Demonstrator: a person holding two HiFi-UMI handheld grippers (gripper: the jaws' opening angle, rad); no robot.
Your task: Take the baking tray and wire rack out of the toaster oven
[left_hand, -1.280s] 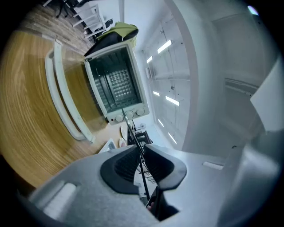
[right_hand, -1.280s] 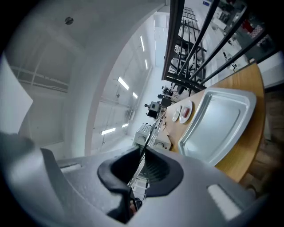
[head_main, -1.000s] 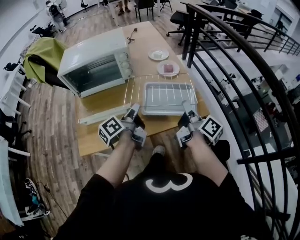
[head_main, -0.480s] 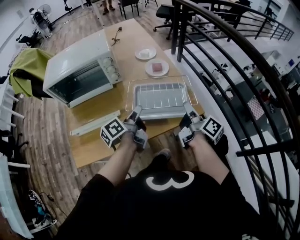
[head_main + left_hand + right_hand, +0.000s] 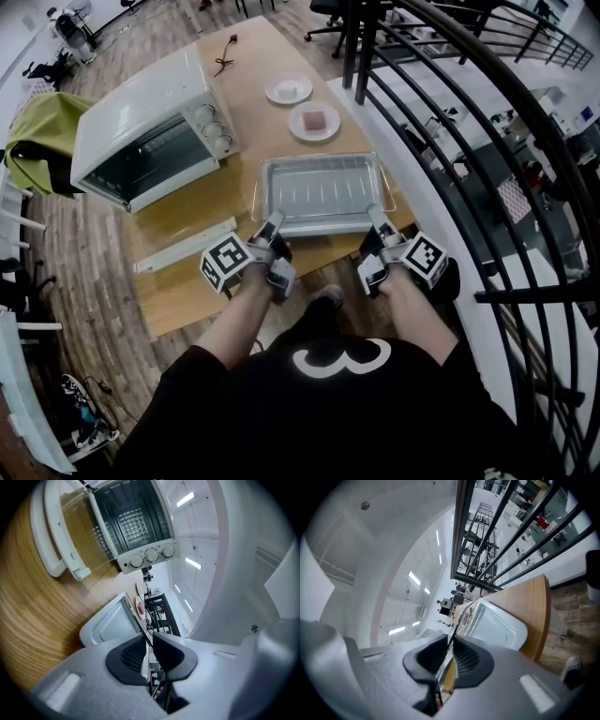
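Note:
A silver baking tray [image 5: 322,190] lies on a wire rack [image 5: 388,196] at the near right part of the wooden table [image 5: 187,281]. Whether the rack rests on the wood or hangs just above it I cannot tell. My left gripper [image 5: 273,225] is shut on the rack's near edge at the left corner. My right gripper [image 5: 377,221] pinches that same edge at the right corner. In the left gripper view a thin wire runs between the pads of the left gripper [image 5: 149,641], beside the tray [image 5: 110,620]. The right gripper [image 5: 452,644] clamps the wire next to the tray [image 5: 497,625].
The white toaster oven [image 5: 141,122] stands at the far left with its glass door [image 5: 183,246] folded down onto the table. Two small plates [image 5: 289,91] [image 5: 314,122] sit behind the tray. A black railing [image 5: 441,141] runs along the table's right side. Green cloth [image 5: 37,131] hangs at the left.
Both grippers have come down and toward me with the rack and tray, which now sit lower at the table's near edge. The oven has not moved.

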